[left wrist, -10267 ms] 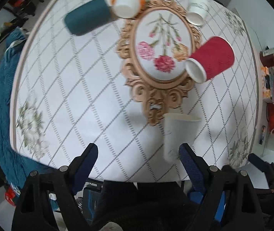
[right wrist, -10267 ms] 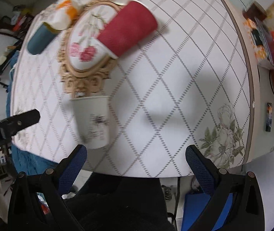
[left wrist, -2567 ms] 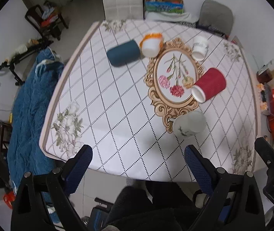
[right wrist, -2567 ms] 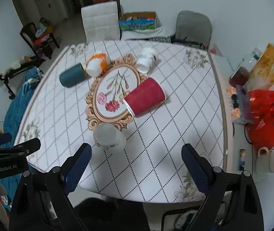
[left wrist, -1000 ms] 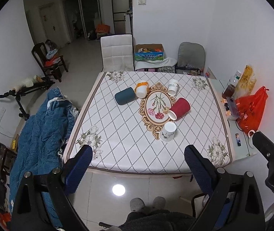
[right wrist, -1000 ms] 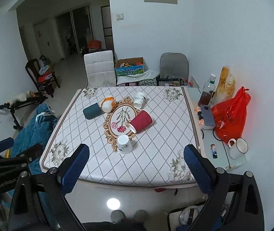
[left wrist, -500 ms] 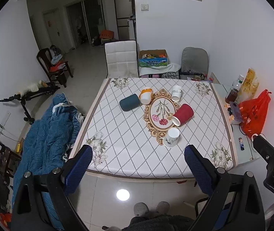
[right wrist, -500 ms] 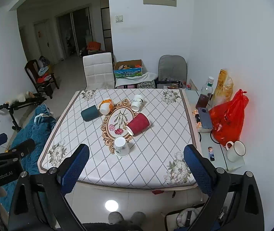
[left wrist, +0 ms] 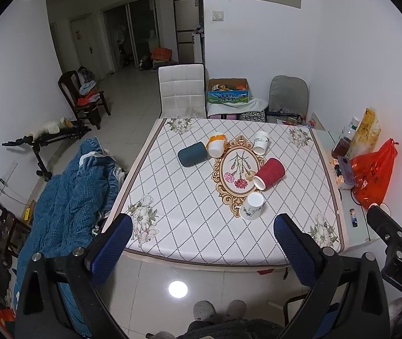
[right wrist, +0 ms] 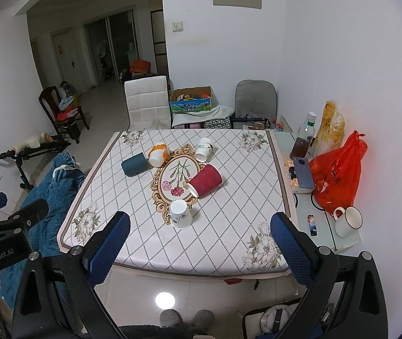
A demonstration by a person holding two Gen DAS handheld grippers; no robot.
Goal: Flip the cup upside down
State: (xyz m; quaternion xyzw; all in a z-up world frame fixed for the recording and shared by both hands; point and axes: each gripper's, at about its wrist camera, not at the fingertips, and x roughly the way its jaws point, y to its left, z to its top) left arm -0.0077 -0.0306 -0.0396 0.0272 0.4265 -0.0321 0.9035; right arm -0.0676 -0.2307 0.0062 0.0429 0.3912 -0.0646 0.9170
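Both claws, the left claw (left wrist: 202, 234) and the right claw (right wrist: 200, 233), hung spread wide and empty, well back from the worktop (right wrist: 229, 243). The white cup (right wrist: 181, 214) stood mouth-down at the near tip of the gilt oval mat (right wrist: 176, 178). It looked like thin paper (light, easily crushed), so I'd pinch its flared wall gently. The ribbed red cup (right wrist: 206, 180) lay on its side nearby.

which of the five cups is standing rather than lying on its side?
The white cup with the leaf print, nearest the table's front edge, below the red cup. It stands upside down, flat base up; the red, teal, orange-banded and far white cups lie on their sides.
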